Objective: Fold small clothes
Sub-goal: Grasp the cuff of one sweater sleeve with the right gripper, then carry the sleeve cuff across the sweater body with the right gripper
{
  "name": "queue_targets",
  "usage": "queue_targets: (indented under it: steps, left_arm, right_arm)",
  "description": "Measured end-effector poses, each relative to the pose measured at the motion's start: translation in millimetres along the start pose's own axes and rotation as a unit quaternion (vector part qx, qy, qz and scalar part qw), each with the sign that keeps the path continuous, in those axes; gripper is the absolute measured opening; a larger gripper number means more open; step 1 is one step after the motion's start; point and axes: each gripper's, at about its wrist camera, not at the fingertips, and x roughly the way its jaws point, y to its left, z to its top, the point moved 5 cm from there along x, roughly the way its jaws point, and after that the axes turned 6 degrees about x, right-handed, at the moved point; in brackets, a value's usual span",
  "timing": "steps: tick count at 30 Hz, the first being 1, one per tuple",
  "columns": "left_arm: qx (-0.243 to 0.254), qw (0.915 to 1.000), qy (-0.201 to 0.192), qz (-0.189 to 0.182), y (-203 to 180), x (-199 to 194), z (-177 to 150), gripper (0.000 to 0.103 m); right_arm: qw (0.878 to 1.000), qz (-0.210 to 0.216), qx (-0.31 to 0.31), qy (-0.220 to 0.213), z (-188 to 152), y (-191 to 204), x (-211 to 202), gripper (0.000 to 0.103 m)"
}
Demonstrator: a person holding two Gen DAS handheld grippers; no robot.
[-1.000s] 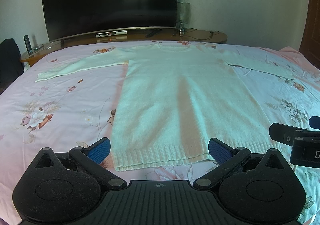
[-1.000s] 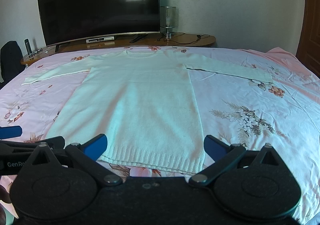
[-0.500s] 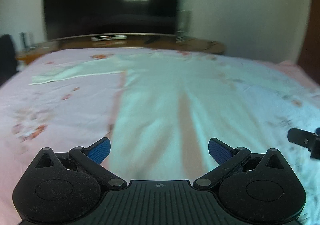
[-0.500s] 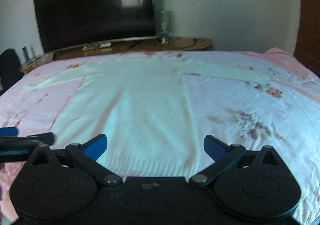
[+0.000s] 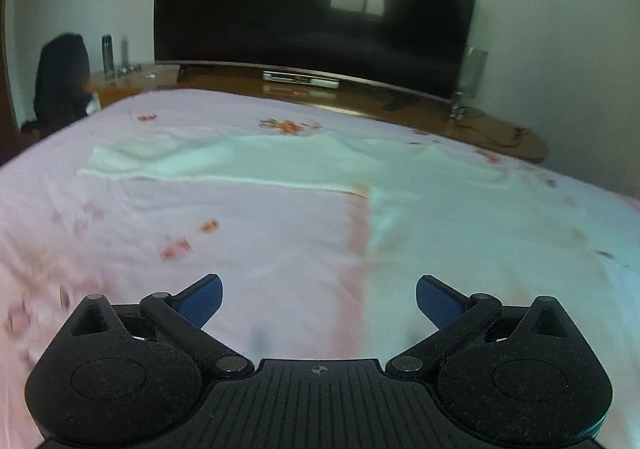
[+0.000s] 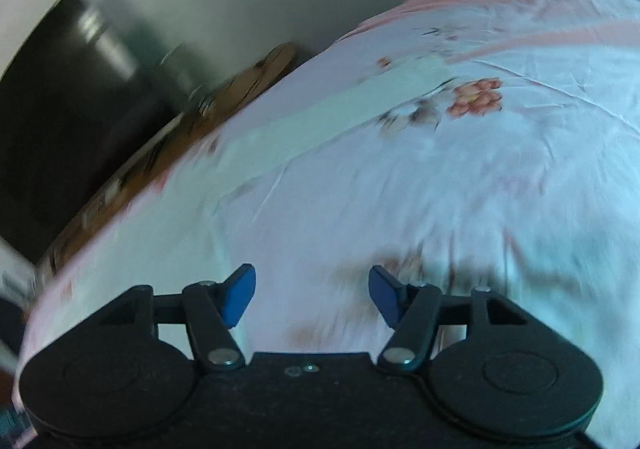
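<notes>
Both views have swung apart since a second ago: the left wrist camera, which faced the hem of the pale sweater head-on, now looks over its left sleeve, and the right wrist camera has rolled hard, so the bed slants across the frame.

The bed (image 5: 240,249), under a pink floral sheet, fills the lower half of the left view. Behind it, a big dark television (image 5: 312,9) spans the upper centre on a wooden stand (image 5: 500,129).

The sweater (image 5: 460,209) lies flat on the sheet, its body at centre right and one sleeve (image 5: 200,165) stretching to the left of the frame. In the right view the other sleeve (image 6: 340,113) runs diagonally through the upper centre.

The left gripper (image 5: 319,299) hangs over the sheet at bottom centre, jaws wide apart with only sheet and sweater edge beneath. The right gripper (image 6: 312,295) has just been closing; its blue pads (image 6: 240,293) stand partly apart with nothing between them, above bare sheet.
</notes>
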Motion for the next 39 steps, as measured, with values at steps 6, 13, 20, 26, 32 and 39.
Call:
queue_targets:
  steps: [6, 13, 20, 26, 32, 39]
  left_arm:
    - [0.000, 0.9974, 0.016, 0.071, 33, 58, 18, 0.103]
    - [-0.034, 0.9927, 0.052, 0.103, 59, 102, 16, 0.103]
    - [-0.037, 0.9918, 0.059, 0.107, 60, 120, 10, 0.103]
    - [-0.041, 0.9902, 0.072, 0.113, 63, 127, 17, 0.103]
    - [-0.036, 0.9900, 0.062, 0.121, 66, 120, 24, 0.103]
    - [-0.023, 0.9903, 0.055, 0.125, 75, 107, 25, 0.103]
  right_arm:
    - [0.993, 0.006, 0.111, -0.048, 80, -43, 73, 0.042]
    - [0.971, -0.016, 0.225, -0.077, 127, -99, 140, 0.035]
    - [0.970, -0.013, 0.225, -0.089, 142, -105, 163, 0.020]
    - [0.980, -0.048, 0.170, -0.087, 153, -92, 169, 0.007]
    - [0.991, -0.045, 0.065, -0.106, 154, -29, 162, 0.007]
    - [0.992, 0.029, -0.113, -0.056, 99, 113, 182, 0.007]
